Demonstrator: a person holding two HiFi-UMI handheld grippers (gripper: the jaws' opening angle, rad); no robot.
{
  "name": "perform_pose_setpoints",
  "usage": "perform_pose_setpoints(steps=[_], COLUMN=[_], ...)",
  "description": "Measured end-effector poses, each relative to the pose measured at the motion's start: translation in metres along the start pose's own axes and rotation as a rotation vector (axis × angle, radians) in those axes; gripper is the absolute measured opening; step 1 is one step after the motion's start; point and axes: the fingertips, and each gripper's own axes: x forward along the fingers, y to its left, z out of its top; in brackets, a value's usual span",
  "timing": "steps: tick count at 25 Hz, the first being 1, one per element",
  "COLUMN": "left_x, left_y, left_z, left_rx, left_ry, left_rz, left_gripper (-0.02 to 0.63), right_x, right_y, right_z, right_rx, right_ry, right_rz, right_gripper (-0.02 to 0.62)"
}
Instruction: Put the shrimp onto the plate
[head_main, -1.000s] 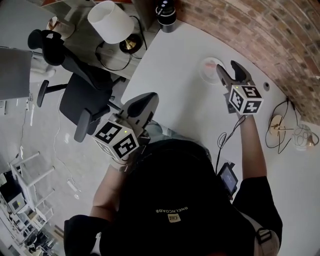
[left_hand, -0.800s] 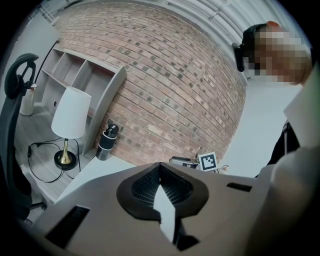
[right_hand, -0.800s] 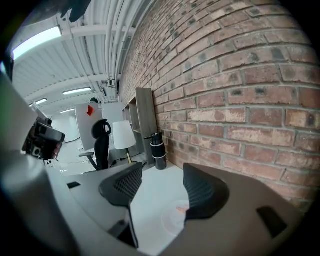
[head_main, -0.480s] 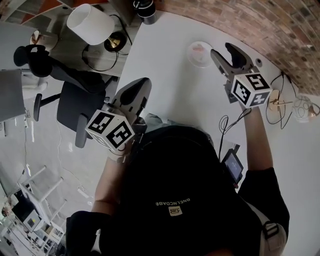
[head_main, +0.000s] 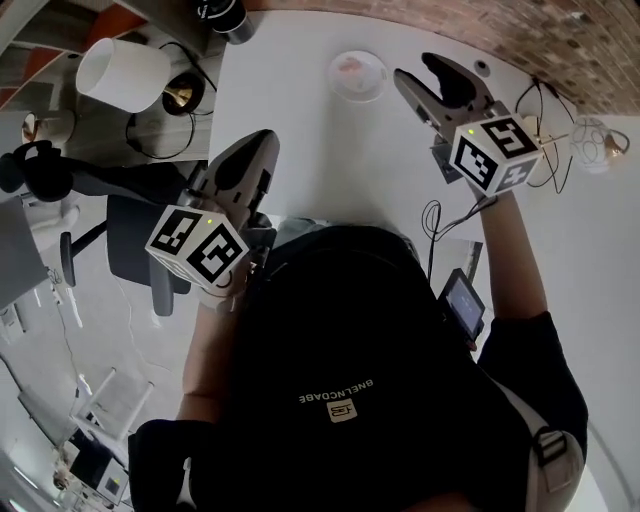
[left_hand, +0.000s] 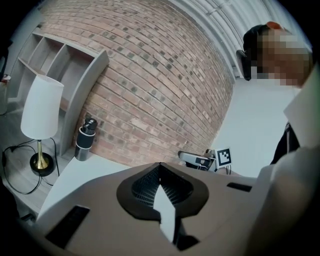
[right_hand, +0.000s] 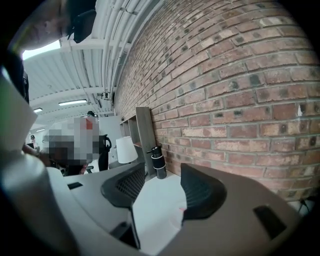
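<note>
Shrimp (head_main: 350, 68) on the plate (head_main: 372, 90), outside any fingers; right gripper (head_main: 413, 68) beside plate, jaws apart, closing, empty; left gripper (head_main: 258, 146) pinched together, well apart.

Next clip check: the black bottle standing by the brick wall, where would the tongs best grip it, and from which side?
Likely round the straight body of the bottle, below its narrower top, one tong on each side. It stands upright on the table with the brick wall behind and a shelf board close beside it, so approach level from the open table side.
</note>
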Motion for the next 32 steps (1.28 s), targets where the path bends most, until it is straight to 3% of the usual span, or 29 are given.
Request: perform_pose_setpoints(steps=[21,28,32], left_x=[0.034,0.042,0.044], left_y=[-0.02,-0.031,-0.034], left_z=[0.011,0.011,0.011], left_rx=[0.063,0.097,0.096], left_ry=[0.066,0.085,0.104], left_rz=[-0.155,-0.209,-0.232], left_gripper=[0.003,0.003,0.003], right_x=[-0.065,-0.088,-0.094], right_y=[0.007,0.01,0.014], right_z=[0.021,0.024,0.025], right_rx=[0.014,0.027,0.023], right_ry=[-0.099,-0.164,-0.167], right_rz=[-0.165,-0.23,-0.248], right_gripper=[0.225,0.083,0.064])
